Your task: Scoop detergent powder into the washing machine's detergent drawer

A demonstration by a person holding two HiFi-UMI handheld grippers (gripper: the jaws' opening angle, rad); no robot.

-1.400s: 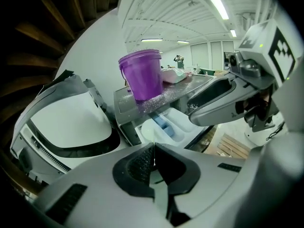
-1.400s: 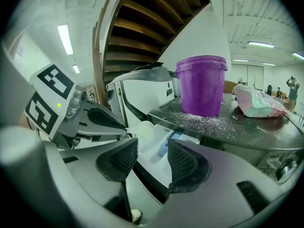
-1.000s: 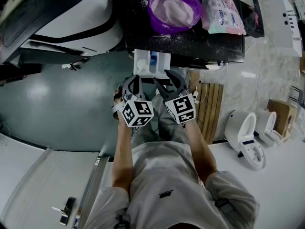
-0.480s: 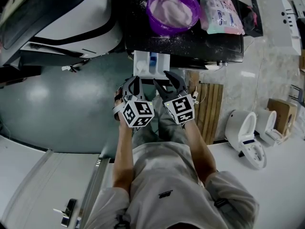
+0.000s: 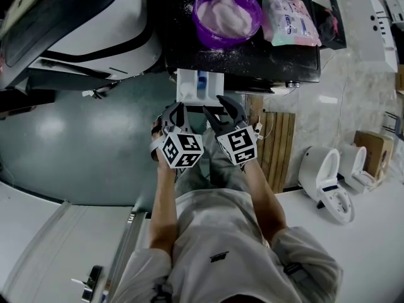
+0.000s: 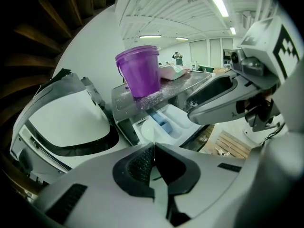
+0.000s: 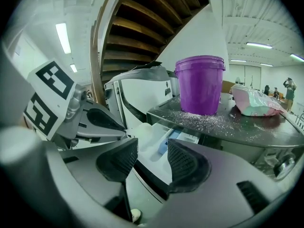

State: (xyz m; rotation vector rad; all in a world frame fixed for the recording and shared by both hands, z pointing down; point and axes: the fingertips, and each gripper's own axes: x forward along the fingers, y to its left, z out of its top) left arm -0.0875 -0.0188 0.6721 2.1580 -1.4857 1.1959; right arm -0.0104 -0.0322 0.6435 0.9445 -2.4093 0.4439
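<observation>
Left hand-held gripper had its jaws pressed together, clenched on nothing. Just ahead of its tips lay the pulled-out detergent drawer, and beyond that, higher up, a purple bucket stood on a dark worktop dusted with spilled grains.

In the right gripper view, the right hand-held gripper was released, its jaws apart and empty, not touching anything. The drawer showed through the gap, close ahead. A bag lay right of the bucket.

From the head view, both hand-held grippers hung side by side, nearly touching, just short of the drawer's front edge. White powder filled the bucket, well beyond them.
</observation>
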